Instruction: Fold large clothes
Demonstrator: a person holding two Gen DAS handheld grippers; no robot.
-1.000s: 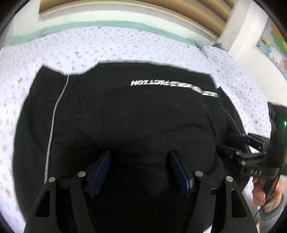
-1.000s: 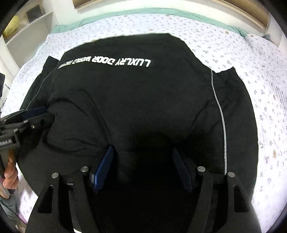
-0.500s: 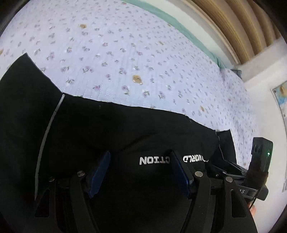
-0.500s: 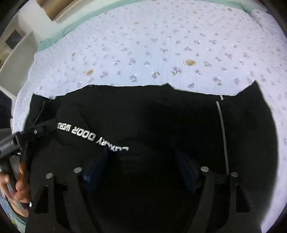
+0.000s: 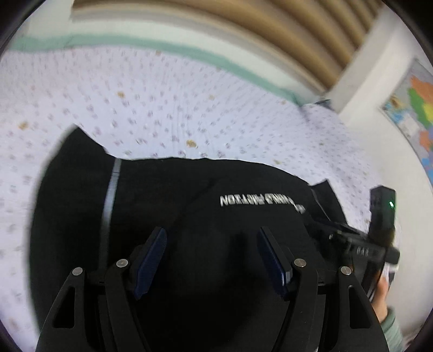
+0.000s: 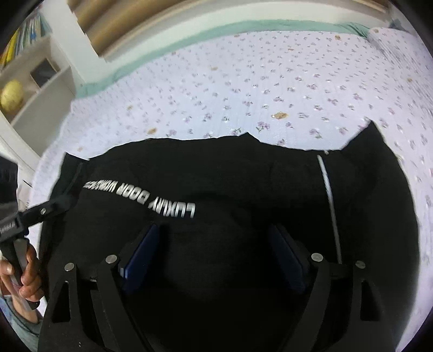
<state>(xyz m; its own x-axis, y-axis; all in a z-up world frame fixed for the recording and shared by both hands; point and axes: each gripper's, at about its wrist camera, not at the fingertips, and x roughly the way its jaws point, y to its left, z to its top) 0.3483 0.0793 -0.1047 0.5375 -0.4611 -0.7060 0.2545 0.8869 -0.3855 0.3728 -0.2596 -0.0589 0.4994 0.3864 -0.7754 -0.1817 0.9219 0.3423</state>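
A large black garment with silver lettering and a thin white stripe lies folded on the bed; it also shows in the right wrist view. My left gripper is open above its near part, blue pads apart, nothing between them. My right gripper is open too, above the garment's near part just below the lettering. Each gripper shows at the edge of the other's view: the right one at the garment's right side, the left one at its left.
The bed has a white quilt with small purple flowers and a green edge. A wooden headboard stands behind. White shelves stand at the left, a wall map at the right.
The garment's far part has been folded toward me, baring more quilt. Since half a second ago both cameras have pulled back and tilted up, and both grippers stay open.
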